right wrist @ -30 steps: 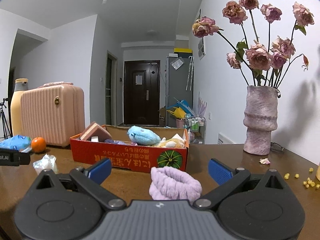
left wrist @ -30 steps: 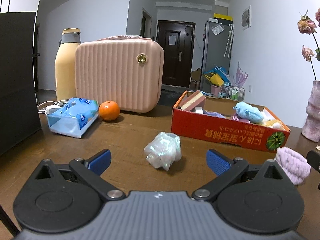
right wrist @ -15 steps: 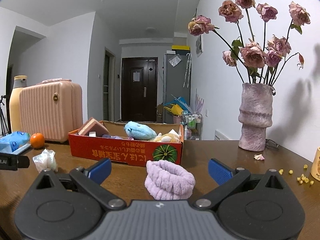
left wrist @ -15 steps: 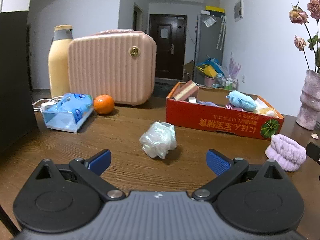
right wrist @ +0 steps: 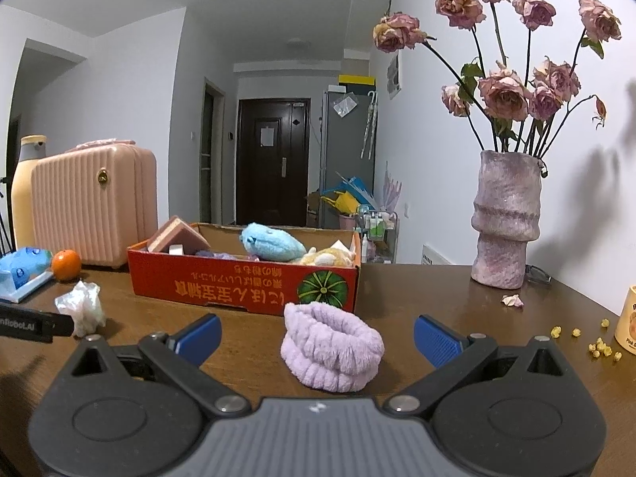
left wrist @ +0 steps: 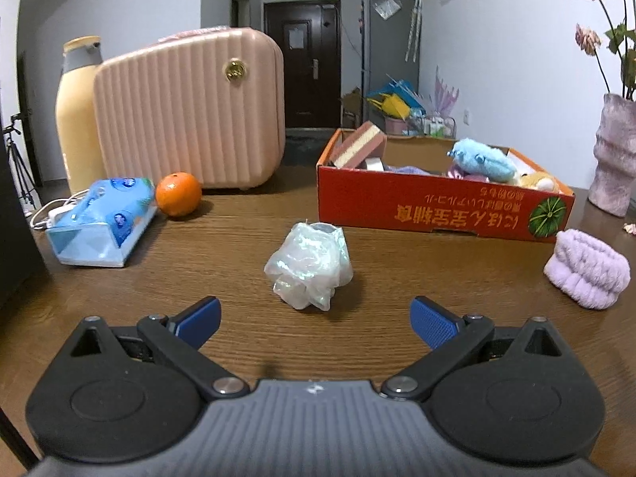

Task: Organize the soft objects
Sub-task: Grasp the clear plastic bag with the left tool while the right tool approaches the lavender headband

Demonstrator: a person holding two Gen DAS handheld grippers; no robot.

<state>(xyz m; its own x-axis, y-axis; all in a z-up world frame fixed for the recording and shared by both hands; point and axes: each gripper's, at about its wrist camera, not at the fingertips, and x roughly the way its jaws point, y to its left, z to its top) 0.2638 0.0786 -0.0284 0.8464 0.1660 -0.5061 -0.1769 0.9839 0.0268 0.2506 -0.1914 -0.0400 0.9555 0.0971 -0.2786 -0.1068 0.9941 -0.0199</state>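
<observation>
In the left wrist view, the left gripper (left wrist: 314, 320) is seen with its blue pads spread wide apart and nothing between them. A crumpled iridescent plastic wad (left wrist: 309, 265) lies on the wooden table (left wrist: 238, 342), just beyond the fingertips and roughly centred in the gap. The red cardboard box (left wrist: 437, 208) stands farther off to the right, already loaded with a blue plush toy (left wrist: 483, 161) and other soft items. At the far right a lilac headband (left wrist: 588, 274) rests on the table near the box corner. To the left, a tissue pack (left wrist: 101, 222) and an orange (left wrist: 178, 194) are seen in front of a pink case (left wrist: 190, 109).

In the right wrist view, the right gripper (right wrist: 317, 338) is likewise held wide open and empty. The lilac headband is framed between the pads, just ahead of them and close to the near wall of the box. A vase of dried roses (right wrist: 507, 218) stands well to the right.

The step in hand is judged to be the approach to grasp. Each gripper would best be advanced level and low until the pads flank the soft item at mid-height, then closed gently, since both pieces are likely to compress and slip. The wad should be taken around its bulk, not a loose edge.
</observation>
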